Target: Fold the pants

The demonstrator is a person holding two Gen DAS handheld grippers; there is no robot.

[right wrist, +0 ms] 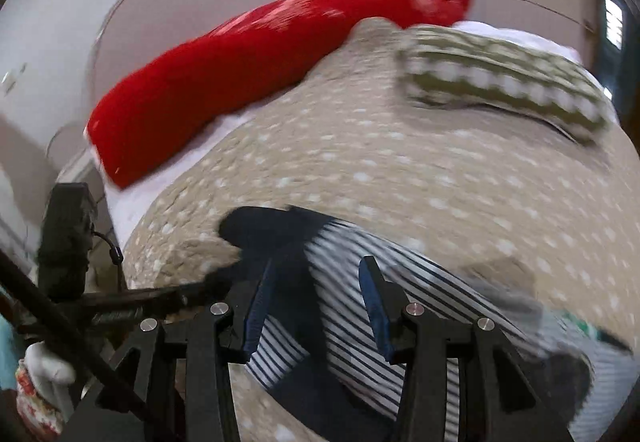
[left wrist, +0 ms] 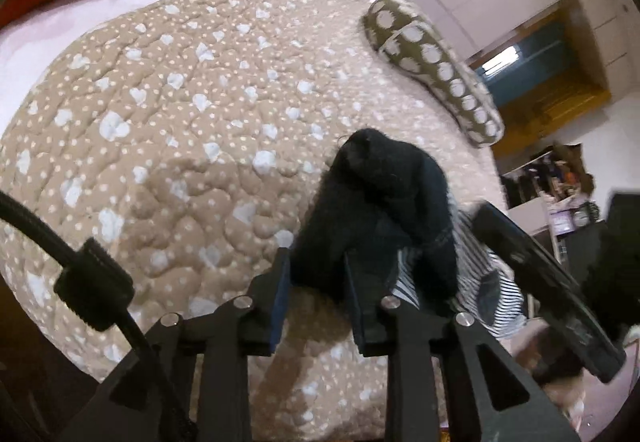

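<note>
the left gripper (left wrist: 318, 274) has its two blue-padded fingers (left wrist: 280, 298) pinched on a bunched dark navy corner of the navy-and-white striped fabric pants (right wrist: 360, 294), lifting that corner into a peak above the beige quilted bedspread with pale spots (left wrist: 180, 101). that hold probably keeps one end anchored while the cloth is drawn out for a fold. the right gripper (right wrist: 316, 306) has its fingers (right wrist: 374, 306) apart over the striped cloth; no pad clearly presses on it, so it looks released or not yet taken.

the pants lie on the near edge of the bedspread, partly crumpled. in the right wrist view their long axis seems to run from the dark end at the left toward the lower right, though blur hides the far end. a red plush cushion (right wrist: 240, 61) and an olive dotted pillow (left wrist: 432, 61) sit well apart from them.
</note>
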